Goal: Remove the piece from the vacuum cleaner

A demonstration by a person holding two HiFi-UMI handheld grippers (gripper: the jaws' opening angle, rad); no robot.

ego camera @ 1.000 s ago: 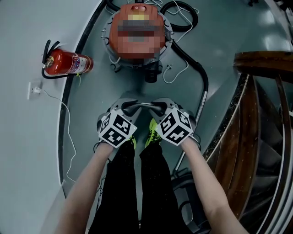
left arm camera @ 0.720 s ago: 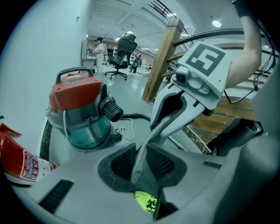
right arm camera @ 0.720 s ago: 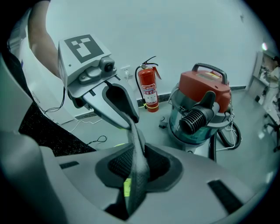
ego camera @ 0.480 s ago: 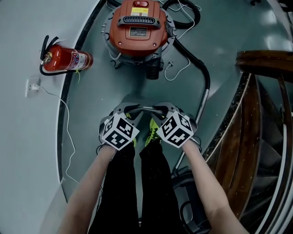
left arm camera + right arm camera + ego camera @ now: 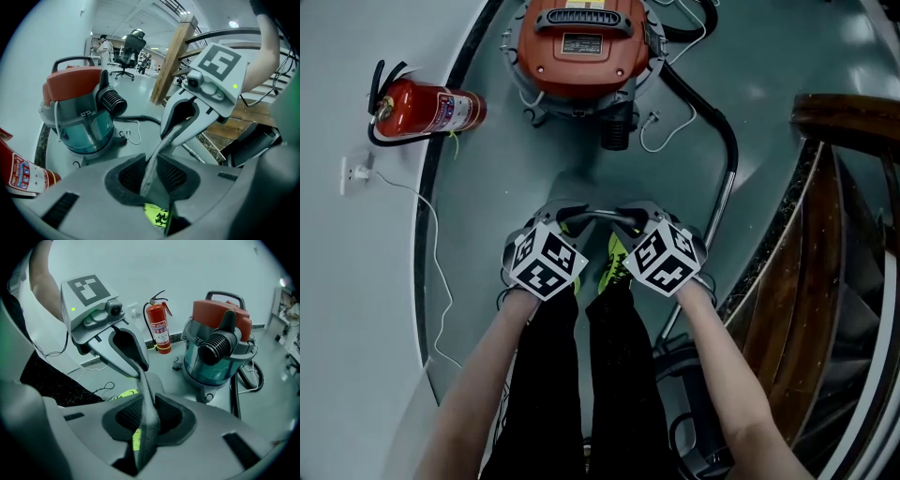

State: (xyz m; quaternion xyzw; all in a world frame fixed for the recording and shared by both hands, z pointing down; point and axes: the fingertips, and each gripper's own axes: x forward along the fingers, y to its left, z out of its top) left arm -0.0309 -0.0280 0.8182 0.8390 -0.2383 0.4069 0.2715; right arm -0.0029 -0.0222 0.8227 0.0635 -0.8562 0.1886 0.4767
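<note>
The vacuum cleaner (image 5: 581, 47) has a red lid and a teal see-through drum (image 5: 82, 126), and it stands on the grey floor ahead of my feet. Its black ribbed inlet (image 5: 216, 347) faces me. A black hose (image 5: 712, 122) leaves it to the right and joins a metal tube (image 5: 724, 220). My left gripper (image 5: 572, 218) and right gripper (image 5: 623, 218) hang side by side above my shoes, well short of the vacuum. A thin grey strip (image 5: 596, 215) bridges them. It is clamped in the left jaws (image 5: 147, 180) and in the right jaws (image 5: 145, 427).
A red fire extinguisher (image 5: 422, 111) lies at the left by the wall. A wall socket (image 5: 353, 173) feeds a white cable (image 5: 436, 272) across the floor. A wooden stair rail (image 5: 825, 234) fills the right side. A dark vacuum floor head (image 5: 684, 403) lies by my right leg.
Both grippers have sunk a little together, still joined by the strip. The vacuum cleaner and the extinguisher have slid upward in the head view.
</note>
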